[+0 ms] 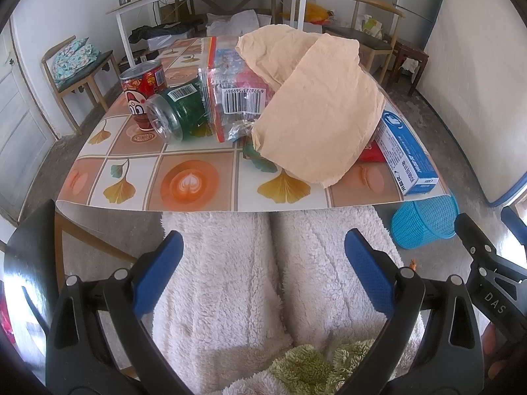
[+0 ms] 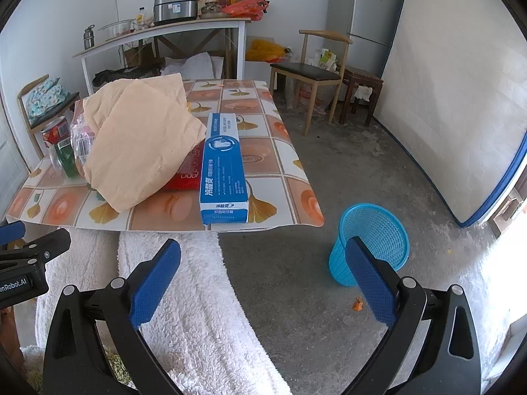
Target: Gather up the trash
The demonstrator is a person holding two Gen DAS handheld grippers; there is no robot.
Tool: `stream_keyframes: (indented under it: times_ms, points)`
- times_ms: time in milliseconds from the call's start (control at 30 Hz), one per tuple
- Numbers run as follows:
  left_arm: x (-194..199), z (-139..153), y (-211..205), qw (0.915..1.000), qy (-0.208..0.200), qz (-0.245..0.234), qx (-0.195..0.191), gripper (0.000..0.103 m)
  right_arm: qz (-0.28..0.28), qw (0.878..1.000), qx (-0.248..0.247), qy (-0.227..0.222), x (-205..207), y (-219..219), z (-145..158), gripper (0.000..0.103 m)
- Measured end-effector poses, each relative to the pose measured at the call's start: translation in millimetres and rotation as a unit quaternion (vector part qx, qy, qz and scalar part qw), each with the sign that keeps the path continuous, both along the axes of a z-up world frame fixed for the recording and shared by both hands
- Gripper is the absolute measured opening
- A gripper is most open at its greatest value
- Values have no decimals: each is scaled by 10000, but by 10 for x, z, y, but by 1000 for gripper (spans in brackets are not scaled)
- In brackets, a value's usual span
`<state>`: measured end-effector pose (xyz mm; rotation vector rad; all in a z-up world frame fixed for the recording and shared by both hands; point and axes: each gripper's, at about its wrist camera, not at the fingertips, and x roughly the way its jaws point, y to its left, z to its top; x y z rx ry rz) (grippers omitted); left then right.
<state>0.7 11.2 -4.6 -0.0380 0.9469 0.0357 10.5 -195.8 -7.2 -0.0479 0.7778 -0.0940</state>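
Trash lies on the patterned table (image 1: pixel 197 204): a crumpled tan paper (image 1: pixel 316 108) over a clear snack bag (image 1: pixel 230 89), a green plastic bottle (image 1: pixel 178 112) on its side, a red can (image 1: pixel 143 87), a blue and white box (image 1: pixel 406 153) and a red packet (image 1: pixel 372 154). The paper (image 2: pixel 141 144), box (image 2: pixel 224 168) and can (image 2: pixel 54 130) also show in the right wrist view. A blue mesh bin (image 2: pixel 372 243) stands on the floor right of the table, also in the left wrist view (image 1: pixel 425 223). My left gripper (image 1: pixel 263 270) and right gripper (image 2: pixel 263 279) are open and empty, below the table's near edge.
The person's lap in fluffy white fabric (image 1: pixel 263 279) lies under both grippers. Wooden chairs (image 2: pixel 309 75) stand around the table. A white side table (image 2: pixel 164 33) with kitchenware is at the back. A mattress (image 2: pixel 454 105) leans on the right wall. An orange scrap (image 2: pixel 357 304) lies on the floor.
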Motion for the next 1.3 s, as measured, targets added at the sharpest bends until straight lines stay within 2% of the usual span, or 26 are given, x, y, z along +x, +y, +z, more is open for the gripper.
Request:
stream_keyframes:
  times_ms: [1300]
  points:
    - [-17,35,39,10000,-38,59,6,94,52,10000,-31,-14,4,56,30,98]
